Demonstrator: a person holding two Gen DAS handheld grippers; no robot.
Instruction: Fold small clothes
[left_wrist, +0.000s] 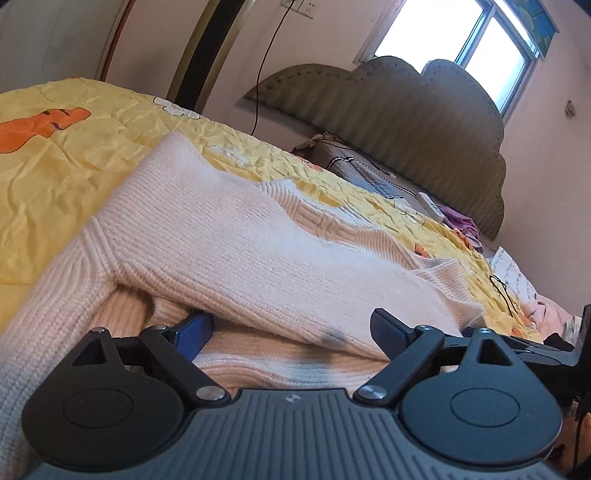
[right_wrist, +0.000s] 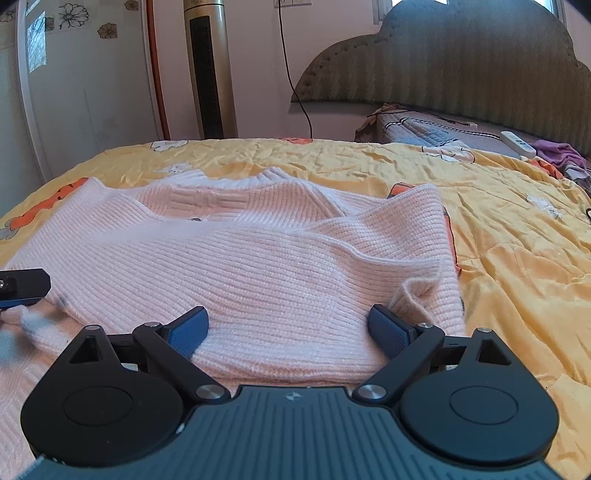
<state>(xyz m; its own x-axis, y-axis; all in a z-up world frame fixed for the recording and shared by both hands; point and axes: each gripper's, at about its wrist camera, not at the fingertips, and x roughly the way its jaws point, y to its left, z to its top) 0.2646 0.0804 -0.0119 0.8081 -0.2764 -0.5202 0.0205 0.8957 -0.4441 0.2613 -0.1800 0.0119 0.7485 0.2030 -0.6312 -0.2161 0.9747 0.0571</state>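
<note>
Nearest the right gripper (right_wrist: 288, 326): blue pads (right_wrist: 188, 328) spread wide, nothing pinched, pink knit filling the gap and lying under both tips without being pressed. Pink ribbed sweater (right_wrist: 258, 266) directly ahead, spread over the yellow quilt (right_wrist: 517, 266), one layer folded across the body with a diagonal edge running from ahead-left to ahead-right. Loose folded corner just beside the right pad, curled and slightly raised. Off to the left edge, a black-and-blue finger of the other tool, low over the knit. Further ahead, ribbed hem and patterned panel of the sweater, then bare quilt with orange and white prints. Beyond the bed's edge, a tall tower fan (right_wrist: 210, 70) to the far left, a hanging black cord (right_wrist: 291, 74), a scalloped padded headboard (right_wrist: 461, 62) to the far right, with a white remote (right_wrist: 517, 144) and purple cloth (right_wrist: 557, 153) below it.

Nearest the left gripper (left_wrist: 293, 328): jaws likewise wide apart, gripping nothing, the left pad (left_wrist: 195, 332) tucked under the lip of the folded sweater (left_wrist: 229, 236) layer, the right pad just beside its lower edge. Dark smudge on the knit between the pads. Sleeve with ribbed cuff trailing down-left. Ahead, crumpled yellow quilt (left_wrist: 74, 147); far ahead-right, headboard (left_wrist: 424, 122) and bright window (left_wrist: 461, 40).
</note>
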